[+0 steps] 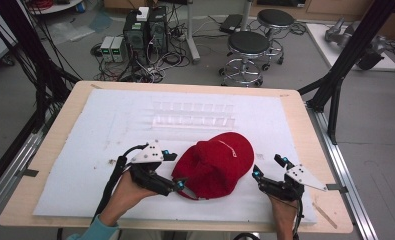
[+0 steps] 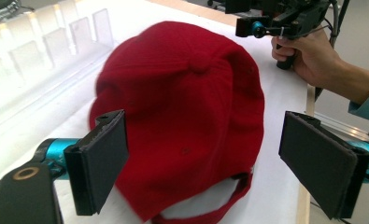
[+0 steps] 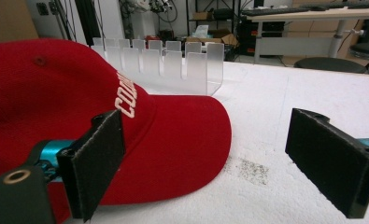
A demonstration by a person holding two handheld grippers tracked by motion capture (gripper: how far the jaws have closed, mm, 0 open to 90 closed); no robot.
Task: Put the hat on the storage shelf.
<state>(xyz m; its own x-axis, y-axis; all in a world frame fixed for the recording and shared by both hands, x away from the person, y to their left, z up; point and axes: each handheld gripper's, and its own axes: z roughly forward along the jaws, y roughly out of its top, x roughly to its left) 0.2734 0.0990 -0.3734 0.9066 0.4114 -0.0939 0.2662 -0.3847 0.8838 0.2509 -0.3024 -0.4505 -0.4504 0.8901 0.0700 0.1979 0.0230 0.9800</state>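
Observation:
A red cap (image 1: pixel 217 162) with white lettering lies on the white foam sheet (image 1: pixel 100 130), brim toward the far right. My left gripper (image 1: pixel 176 170) is at the cap's near left side, open. In the left gripper view the cap's (image 2: pixel 187 93) back and strap opening lie between the wide pads (image 2: pixel 100 161), which do not press on it. My right gripper (image 1: pixel 268 167) stands open to the right of the cap, apart from it. In the right gripper view the brim (image 3: pixel 182 140) lies beside the left pad (image 3: pixel 95 163), with bare foam between the jaws.
A clear slotted acrylic rack (image 1: pixel 195 114) stands on the foam behind the cap. The wooden table edge (image 1: pixel 330 150) runs along the right. Stools (image 1: pixel 247 47) and computer towers (image 1: pixel 145 30) stand on the floor beyond. A black frame post (image 1: pixel 345 60) rises at the right.

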